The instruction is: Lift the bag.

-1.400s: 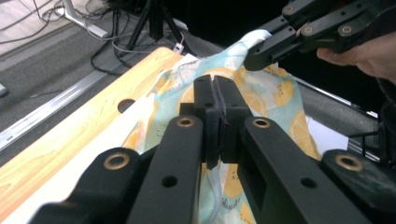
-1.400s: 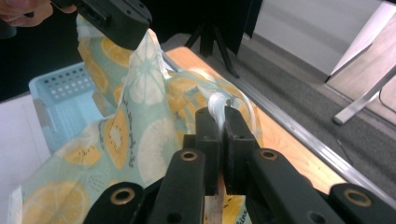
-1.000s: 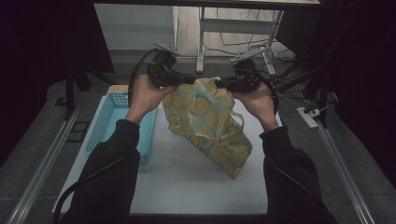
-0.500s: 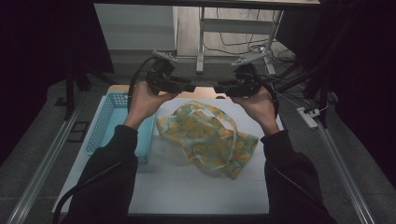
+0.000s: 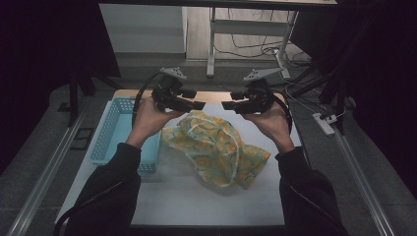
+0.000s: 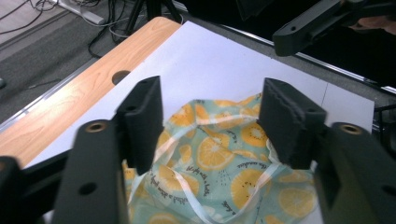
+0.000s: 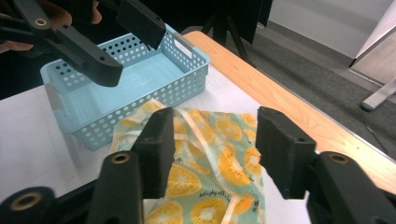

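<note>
White sheeting covers the surface, with a bare wooden strip along its far edge and dark floor, cables and a metal stand beyond. We find a patterned cloth bag, pale green with orange slices and white drawstring cords, lying crumpled and loose near the middle of the white sheet, just beside a light blue perforated basket that stands at the person's left. We judge the bag's slack, spread lie to follow from its being let go from two points: the left gripper and the right gripper hang above its far edge, tips turned toward each other, and each has just been opening its jaws. In the left gripper view the jaws stand apart with the cloth seen below and between them, the pads not pressing on it; the right gripper view shows the same, its pads clear of the fabric. We therefore record both grippers as parted about halfway and holding nothing. The basket is empty and its open top faces up, which we judge suits it as a receptacle. The bag's cords lie on top of the cloth, within reach for a later grasp.
</note>
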